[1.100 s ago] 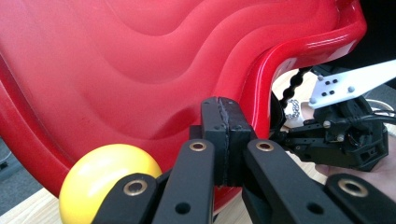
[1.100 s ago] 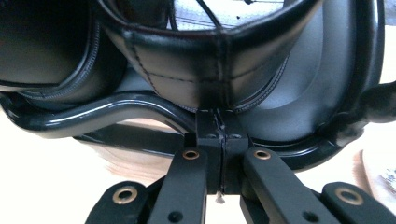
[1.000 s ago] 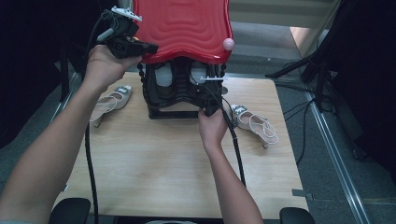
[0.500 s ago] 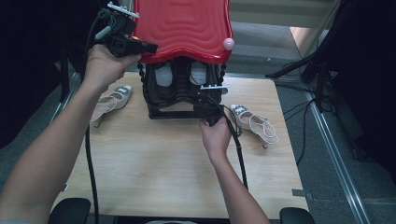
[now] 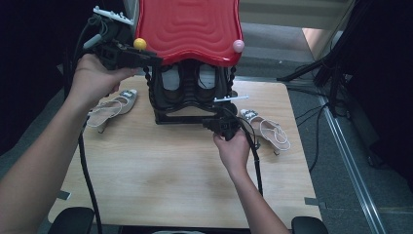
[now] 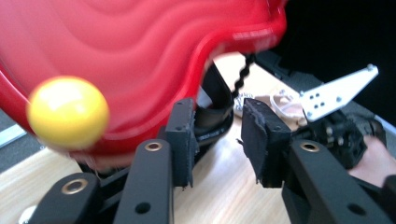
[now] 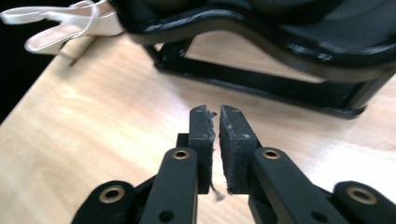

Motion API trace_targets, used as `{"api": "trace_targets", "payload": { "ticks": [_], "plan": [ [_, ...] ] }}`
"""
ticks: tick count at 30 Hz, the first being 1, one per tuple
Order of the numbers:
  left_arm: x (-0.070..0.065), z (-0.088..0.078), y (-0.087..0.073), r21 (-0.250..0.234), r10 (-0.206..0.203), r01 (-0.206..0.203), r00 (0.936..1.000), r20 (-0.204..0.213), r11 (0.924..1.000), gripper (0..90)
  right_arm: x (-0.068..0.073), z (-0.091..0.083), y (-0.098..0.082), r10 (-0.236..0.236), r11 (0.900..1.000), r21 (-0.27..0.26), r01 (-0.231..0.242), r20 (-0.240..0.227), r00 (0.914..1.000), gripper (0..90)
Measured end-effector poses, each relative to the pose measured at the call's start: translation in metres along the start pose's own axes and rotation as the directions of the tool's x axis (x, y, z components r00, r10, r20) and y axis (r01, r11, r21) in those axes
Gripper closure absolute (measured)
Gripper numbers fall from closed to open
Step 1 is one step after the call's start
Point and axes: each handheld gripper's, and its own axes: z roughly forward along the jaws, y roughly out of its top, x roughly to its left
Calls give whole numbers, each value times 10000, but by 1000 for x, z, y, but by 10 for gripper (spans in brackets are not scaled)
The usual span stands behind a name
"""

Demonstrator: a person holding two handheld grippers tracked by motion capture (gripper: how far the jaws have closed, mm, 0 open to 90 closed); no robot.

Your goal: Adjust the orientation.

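Observation:
A red wavy lid (image 5: 190,29) with a yellow knob (image 5: 140,44) and a pink knob (image 5: 238,46) stands raised over a black rack (image 5: 180,117) that holds dark shoes (image 5: 171,83). My left gripper (image 5: 155,59) hovers at the lid's left edge, just below the yellow knob (image 6: 67,112). Its jaws have just been opening and stand apart with nothing between them (image 6: 217,112). My right gripper (image 5: 207,122) is low at the rack's front right corner. Its jaws have just been opening to a thin gap, empty, in front of the rack's base (image 7: 280,84).
One pale strappy sandal (image 5: 114,105) lies left of the rack, another (image 5: 268,129) right of it. The wooden table (image 5: 160,180) has bare room in front. Cables trail from both grippers toward the near edge. Dark stands and cords crowd the floor at right.
The left gripper has let go of the lid's edge and backed off to the left, uncovering the yellow knob. The right gripper has pulled back from the rack toward the near side.

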Motion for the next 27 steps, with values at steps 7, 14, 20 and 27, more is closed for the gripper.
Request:
{"api": "trace_targets", "payload": {
  "ticks": [7,14,20,27],
  "plan": [
    [-6,-1,-24,219,-123,117,9997,232,9997,588,-7,-5,-12,-243,9992,302,256,-450,9987,750],
    [-7,4,-50,346,-285,273,9991,324,9990,561,-19,0,-28,-877,9939,617,911,-552,9946,713],
    [-6,8,-73,475,-543,528,9981,300,9975,546,-24,2,-37,-939,9926,706,989,-702,9931,701],
    [-3,16,-104,557,-1008,990,9945,295,9935,535,-30,3,-39,-1330,9864,861,1403,-856,9874,679]
  ]
}}
